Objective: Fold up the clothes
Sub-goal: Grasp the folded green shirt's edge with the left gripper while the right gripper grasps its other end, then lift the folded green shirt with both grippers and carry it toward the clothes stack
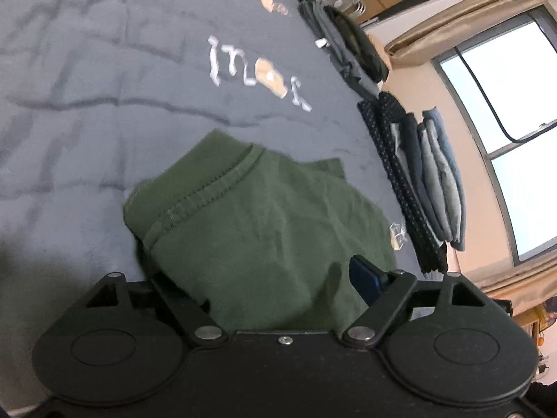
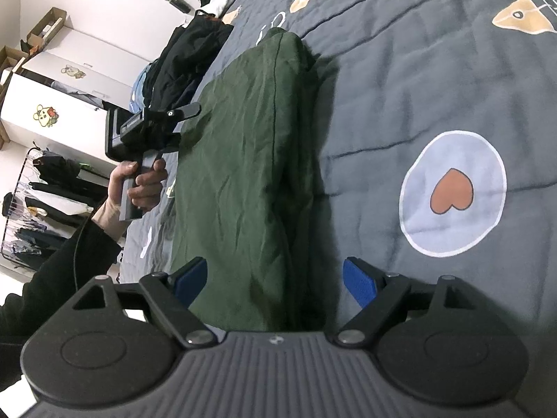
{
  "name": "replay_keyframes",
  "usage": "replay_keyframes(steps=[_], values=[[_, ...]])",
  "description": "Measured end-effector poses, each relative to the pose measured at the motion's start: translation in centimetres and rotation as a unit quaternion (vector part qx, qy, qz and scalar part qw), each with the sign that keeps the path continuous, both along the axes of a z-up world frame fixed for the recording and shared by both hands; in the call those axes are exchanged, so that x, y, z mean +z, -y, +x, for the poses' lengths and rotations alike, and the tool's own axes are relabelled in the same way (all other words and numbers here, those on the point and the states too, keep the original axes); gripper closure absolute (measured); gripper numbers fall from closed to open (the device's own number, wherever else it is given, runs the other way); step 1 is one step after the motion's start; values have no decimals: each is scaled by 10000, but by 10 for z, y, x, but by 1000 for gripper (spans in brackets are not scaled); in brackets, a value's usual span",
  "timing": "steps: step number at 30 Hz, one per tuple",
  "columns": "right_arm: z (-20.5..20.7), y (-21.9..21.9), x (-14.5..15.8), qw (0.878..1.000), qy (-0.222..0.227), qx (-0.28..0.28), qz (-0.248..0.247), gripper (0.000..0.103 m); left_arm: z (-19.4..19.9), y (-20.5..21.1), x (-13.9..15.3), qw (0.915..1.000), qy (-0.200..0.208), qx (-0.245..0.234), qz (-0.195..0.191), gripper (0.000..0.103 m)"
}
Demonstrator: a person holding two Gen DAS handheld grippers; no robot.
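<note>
Both grippers work a green shirt [image 2: 250, 160] on my grey bedspread [image 2: 435, 87]: right gripper [image 2: 275, 280] spread wide astride it, left gripper [image 1: 257, 278] open, seemingly gripping nothing.

Green garment [image 2: 250, 160]: matt creased cloth; bedspread [image 2: 435, 80]: quilted grey fabric.
</note>
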State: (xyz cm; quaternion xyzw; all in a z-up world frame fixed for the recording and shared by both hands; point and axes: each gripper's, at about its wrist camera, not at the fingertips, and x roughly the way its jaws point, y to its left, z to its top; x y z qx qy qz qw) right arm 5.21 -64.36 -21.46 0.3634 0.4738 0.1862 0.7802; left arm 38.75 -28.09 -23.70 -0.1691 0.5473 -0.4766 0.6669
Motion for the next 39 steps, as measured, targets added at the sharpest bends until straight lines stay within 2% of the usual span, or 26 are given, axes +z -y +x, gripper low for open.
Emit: replay_keyframes(steps=[2,4,9,10,14,17,20,22,24,27,29,33,35,36,38,39], values=[[0,0,-1,10000,-12,-4,2,18,2,-4,-5,9999,-89,104,-73,26],[0,0,0,10000,-19,-6,5,18,3,-8,-8,9996,-135,219,-155,39],[2,2,0,10000,-74,13,49,18,-3,-13,-4,9996,103,234,-87,67],[4,3,1,10000,-75,24,29,18,-4,-14,-3,9996,150,237,-73,68],[11,8,6,9999,-113,81,-69,18,-5,-16,-5,9994,138,298,-57,68],[23,9,1,9988,-400,280,39,16,-5,-16,-6,9994,129,308,-69,68],[32,7,-8,9968,-521,575,185,8,-5,-16,-7,9994,120,318,-80,68],[38,7,-13,9954,-606,593,456,0,-5,-15,-8,9994,114,325,-88,68],[43,4,-17,9921,-706,585,851,0,-5,-15,-9,9993,108,331,-95,68],[50,-13,-21,9868,-721,874,1155,0,-5,-15,-11,9993,99,341,-107,67],[55,-23,-25,9844,-716,970,1279,0,-5,-15,-11,9993,93,348,-115,67],[65,-32,-29,9811,-782,778,1587,0,-6,-15,-12,9992,98,371,-115,66],[66,-38,-25,9831,-691,793,1499,3,-7,-14,-11,9992,107,380,-99,66],[65,-40,-22,9856,-638,816,1333,12,-7,-14,-10,9992,124,377,-83,66],[61,-40,-19,9898,-645,686,1070,68,-8,-13,-8,9992,169,373,-47,66],[59,-40,-18,9915,-648,621,939,86,-9,-12,-6,9991,206,372,-22,67]])
